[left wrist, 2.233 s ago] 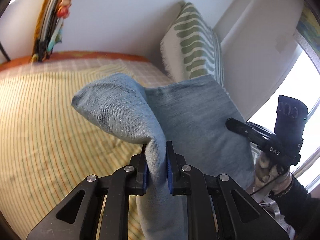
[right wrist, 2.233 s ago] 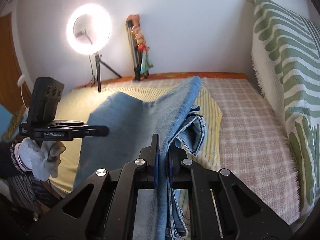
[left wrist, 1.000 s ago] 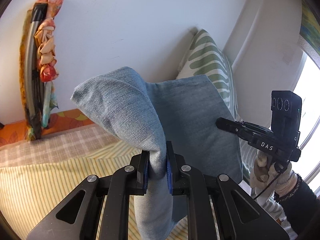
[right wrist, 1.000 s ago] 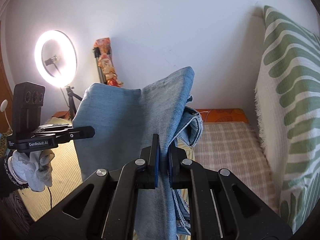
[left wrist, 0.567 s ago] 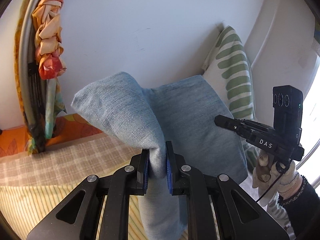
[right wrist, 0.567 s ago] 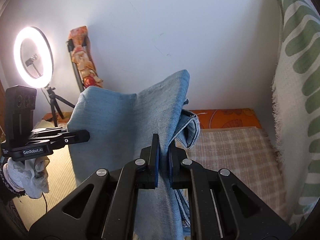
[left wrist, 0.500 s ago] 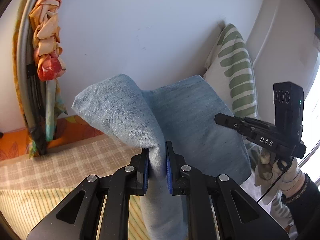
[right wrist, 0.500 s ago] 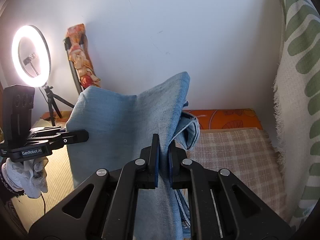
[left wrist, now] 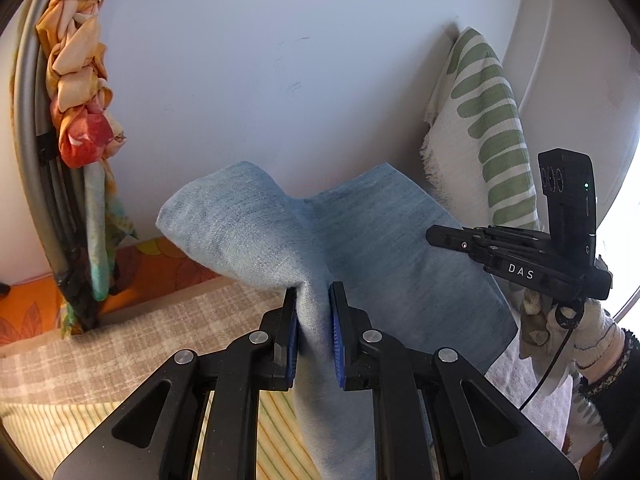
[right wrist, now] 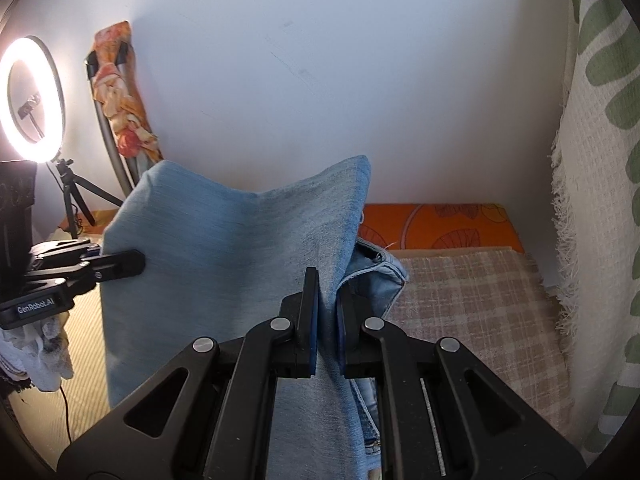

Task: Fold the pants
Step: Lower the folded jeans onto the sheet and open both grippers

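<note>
The light-blue denim pants (left wrist: 360, 248) hung in the air above the bed (right wrist: 472, 300), stretched as a doubled sheet between the two tools. The left gripper (left wrist: 314, 336) was closed almost completely, its blue pads pinching a bunched edge of the denim, and the right gripper (right wrist: 328, 320) was clamped just as narrowly on the opposite edge, with the hemmed layers (right wrist: 380, 276) of the jeans drooping beside it. Both grips looked secure. The step in hand seemed to be carrying the held end over to lay it down as a fold. To do it well, both hands would need to stay level with each other and keep the cloth taut between them, lower it evenly so the edges line up, and only open once the denim rests flat on the checked blanket (left wrist: 120, 344), clear of the green-patterned pillow (left wrist: 488, 128).
</note>
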The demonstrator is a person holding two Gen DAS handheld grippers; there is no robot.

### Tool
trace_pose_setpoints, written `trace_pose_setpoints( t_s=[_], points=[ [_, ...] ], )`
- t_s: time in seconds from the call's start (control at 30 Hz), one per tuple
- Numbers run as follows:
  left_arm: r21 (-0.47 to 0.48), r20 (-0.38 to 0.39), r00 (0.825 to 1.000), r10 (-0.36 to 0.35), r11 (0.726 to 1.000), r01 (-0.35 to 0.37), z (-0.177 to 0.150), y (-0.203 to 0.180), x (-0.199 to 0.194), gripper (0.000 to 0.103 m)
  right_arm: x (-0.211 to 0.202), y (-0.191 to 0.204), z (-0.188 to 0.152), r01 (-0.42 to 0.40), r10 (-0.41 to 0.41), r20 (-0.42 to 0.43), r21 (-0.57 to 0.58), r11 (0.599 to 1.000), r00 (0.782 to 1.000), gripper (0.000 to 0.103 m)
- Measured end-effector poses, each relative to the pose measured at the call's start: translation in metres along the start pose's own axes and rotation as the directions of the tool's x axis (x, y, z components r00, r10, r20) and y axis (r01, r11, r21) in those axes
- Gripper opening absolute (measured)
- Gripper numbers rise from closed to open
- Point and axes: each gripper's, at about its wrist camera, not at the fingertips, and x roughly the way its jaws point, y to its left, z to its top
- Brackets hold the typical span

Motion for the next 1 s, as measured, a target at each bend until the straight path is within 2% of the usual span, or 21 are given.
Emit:
trace_pose_setpoints(
  t_s=[0.23,0.33,0.4,0.43,0.47,0.5,0.53,0.7,0.87,1.0],
  points=[
    [0.047,-0.013,0.997,0.073,0.996,-0.072,-0.001,-0.003,0.008,0.015,0.013,-0.004,-0.003,0.05,-0.05,-0.036,0.002,0.999,0.998,0.008],
    [0.047,-0.028,0.995,0.1,0.994,-0.099,-0.001,-0.004,0.009,0.017,0.016,-0.006,-0.004,0.1,-0.099,-0.061,0.013,0.995,0.993,0.018],
    [0.035,-0.022,0.994,0.108,0.994,-0.107,0.001,-0.002,0.005,0.018,0.015,-0.007,-0.004,0.138,-0.136,-0.073,0.016,0.99,0.988,0.028],
    [0.033,-0.012,0.994,0.112,0.993,-0.112,0.001,-0.002,0.001,0.021,0.011,-0.007,-0.004,0.147,-0.146,-0.06,0.017,0.989,0.988,0.032],
    [0.031,-0.004,0.994,0.111,0.993,-0.11,0.002,-0.002,-0.003,0.023,0.009,-0.006,-0.004,0.146,-0.145,-0.052,0.02,0.989,0.988,0.041],
    [0.027,0.004,0.995,0.104,0.994,-0.104,0.002,-0.003,-0.009,0.03,0.003,-0.005,-0.004,0.147,-0.146,-0.04,0.025,0.989,0.988,0.049],
    [0.027,0.008,0.995,0.102,0.994,-0.102,0.002,-0.004,-0.012,0.039,0.0,-0.004,-0.004,0.149,-0.148,-0.033,0.028,0.988,0.988,0.052],
    [0.048,0.037,0.994,0.107,0.993,-0.108,-0.003,-0.015,-0.043,0.054,-0.025,0.012,-0.007,0.15,-0.15,-0.012,0.025,0.988,0.989,0.057],
    [0.057,0.057,0.993,0.104,0.993,-0.107,-0.013,-0.026,-0.081,0.058,-0.058,0.042,-0.016,0.15,-0.15,0.019,-0.006,0.989,0.988,0.064],
    [0.065,0.079,0.993,0.092,0.993,-0.098,-0.026,-0.035,-0.12,0.067,-0.091,0.062,-0.029,0.142,-0.143,0.044,0.015,0.99,0.989,0.074]
  ],
)
